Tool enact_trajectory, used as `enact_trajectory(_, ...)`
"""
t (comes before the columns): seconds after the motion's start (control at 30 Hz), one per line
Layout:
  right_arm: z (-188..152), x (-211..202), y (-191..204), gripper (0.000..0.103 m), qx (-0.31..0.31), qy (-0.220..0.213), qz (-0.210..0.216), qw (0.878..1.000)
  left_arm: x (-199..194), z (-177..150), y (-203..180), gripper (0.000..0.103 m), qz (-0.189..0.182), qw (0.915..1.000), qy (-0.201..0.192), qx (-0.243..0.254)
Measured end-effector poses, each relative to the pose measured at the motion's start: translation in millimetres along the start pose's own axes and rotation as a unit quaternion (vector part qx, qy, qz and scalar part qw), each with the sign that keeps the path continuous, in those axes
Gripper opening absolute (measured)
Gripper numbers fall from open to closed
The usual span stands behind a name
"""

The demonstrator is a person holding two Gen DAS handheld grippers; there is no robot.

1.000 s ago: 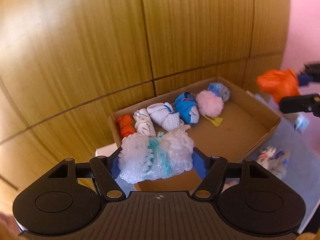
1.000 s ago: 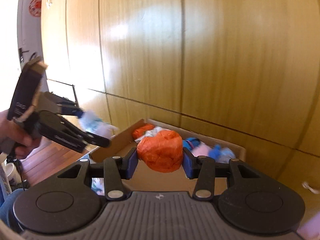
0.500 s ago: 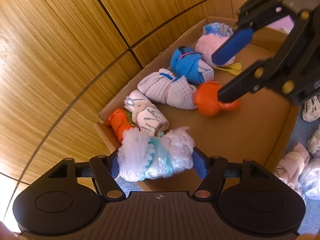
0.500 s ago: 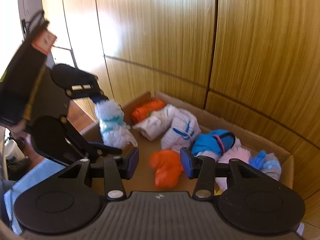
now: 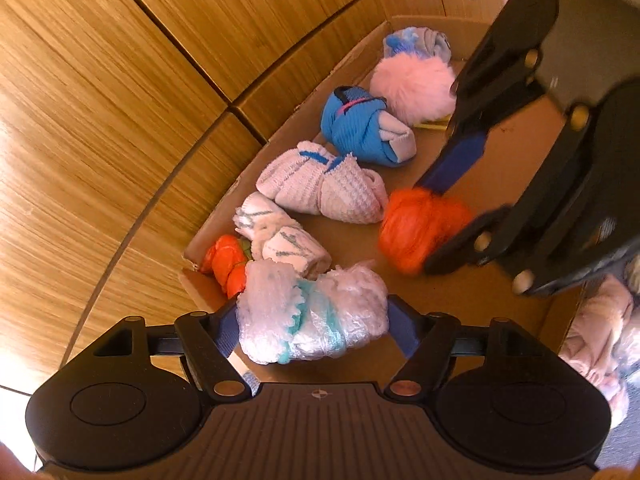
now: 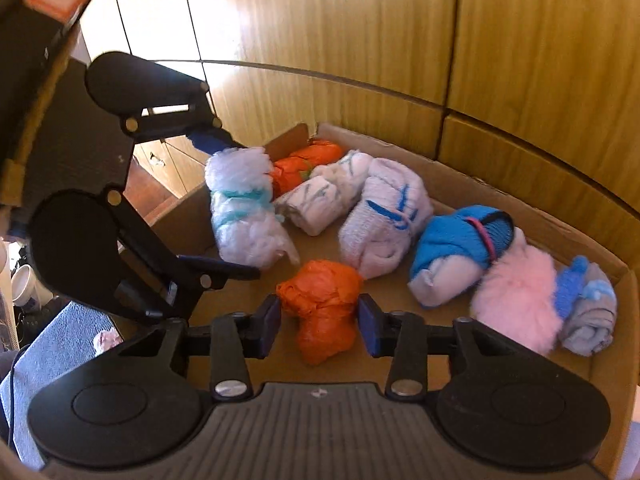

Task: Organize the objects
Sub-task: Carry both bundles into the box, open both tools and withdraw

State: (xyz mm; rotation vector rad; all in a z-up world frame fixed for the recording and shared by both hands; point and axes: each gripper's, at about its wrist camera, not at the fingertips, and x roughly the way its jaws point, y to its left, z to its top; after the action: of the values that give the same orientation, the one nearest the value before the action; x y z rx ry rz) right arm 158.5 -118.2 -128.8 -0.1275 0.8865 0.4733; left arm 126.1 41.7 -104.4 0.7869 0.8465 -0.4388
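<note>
My left gripper [image 5: 310, 322] is shut on a fluffy white and teal sock bundle [image 5: 310, 316], held at the left end of a cardboard box [image 5: 472, 296]; both also show in the right wrist view [image 6: 242, 208]. My right gripper [image 6: 319, 318] is open, its pads apart from an orange sock bundle [image 6: 320, 304] that lies on the box floor between them. The orange bundle also shows in the left wrist view [image 5: 420, 228], blurred, with the right gripper [image 5: 436, 224] around it.
Along the box's back wall lie an orange bundle [image 6: 306, 164], two white bundles [image 6: 320, 200] [image 6: 384, 216], a blue bundle [image 6: 460, 248], a pink fluffy bundle [image 6: 516, 300] and a grey-blue bundle [image 6: 588, 312]. More pale bundles [image 5: 600, 332] lie outside on blue cloth [image 6: 60, 352]. Wood panels stand behind.
My right gripper came down into the box, opened and let the orange bundle onto the floor. My left gripper moved closer to the box's left end, still holding its bundle.
</note>
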Motion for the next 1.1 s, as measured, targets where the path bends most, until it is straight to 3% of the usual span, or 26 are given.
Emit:
enact_trajectory(0.27, 21, 9, 13, 0.034, -0.014, -0.008, 0.006, 1.000, -8, -3, 5, 0.080, 0.018, 0.9998, 0.000, -0.008)
enact_trajectory(0.37, 25, 9, 10, 0.038, -0.006, -0.014, 0.001, 1.000, -11, -2, 7, 0.087, 0.024, 0.9996, -0.003, -0.015)
enact_trajectory(0.53, 13, -22, 8, 0.038, 0.002, -0.034, -0.009, 0.999, -28, -5, 9, 0.088, 0.021, 0.9992, -0.020, -0.028)
enact_trajectory(0.6, 7, -38, 5, 0.034, 0.011, -0.049, -0.009, 0.999, -41, -11, 9, 0.075, 0.022, 0.9983, -0.032, -0.044)
enact_trajectory(0.63, 2, -48, 5, 0.019, 0.018, -0.060, -0.010, 0.998, -47, -14, 10, 0.067, 0.018, 0.9972, -0.037, -0.062)
enact_trajectory(0.7, -9, -69, 4, 0.011, 0.036, -0.078, -0.007, 0.996, -61, -24, 16, 0.022, 0.009, 0.9921, -0.040, -0.119)
enact_trajectory(0.77, -23, -90, 6, 0.006, 0.049, -0.094, -0.006, 0.994, -79, -38, 17, 0.011, 0.005, 0.9841, -0.055, -0.169)
enact_trajectory(0.83, -38, -111, 10, 0.008, 0.065, -0.109, -0.004, 0.992, -98, -53, 9, 0.011, -0.001, 0.9733, -0.077, -0.216)
enact_trajectory(0.87, -42, -117, 13, 0.011, 0.072, -0.120, 0.000, 0.990, -104, -57, 6, 0.019, -0.002, 0.9688, -0.086, -0.232)
enact_trajectory(0.9, -51, -127, 14, 0.024, 0.082, -0.133, 0.003, 0.988, -115, -64, 0, 0.030, 0.008, 0.9644, -0.096, -0.246)
enact_trajectory(0.93, -60, -136, 16, 0.044, 0.095, -0.143, -0.002, 0.985, -121, -68, -7, 0.037, 0.012, 0.9618, -0.103, -0.253)
enact_trajectory(0.97, -68, -142, 19, 0.054, 0.104, -0.155, -0.011, 0.982, -129, -75, -16, 0.052, 0.013, 0.9580, -0.110, -0.264)
enact_trajectory(1.0, -78, -152, 23, 0.074, 0.108, -0.172, -0.021, 0.979, -136, -81, -24, 0.067, 0.016, 0.9532, -0.117, -0.278)
enact_trajectory(1.03, -91, -163, 29, 0.084, 0.106, -0.189, -0.034, 0.976, -141, -85, -31, 0.074, 0.015, 0.9512, -0.120, -0.284)
enact_trajectory(1.07, -102, -169, 35, 0.088, 0.099, -0.199, -0.049, 0.974, -144, -89, -39, 0.081, 0.017, 0.9500, -0.121, -0.287)
enact_trajectory(1.1, -114, -175, 42, 0.099, 0.091, -0.206, -0.068, 0.972, -150, -93, -50, 0.083, 0.025, 0.9484, -0.123, -0.291)
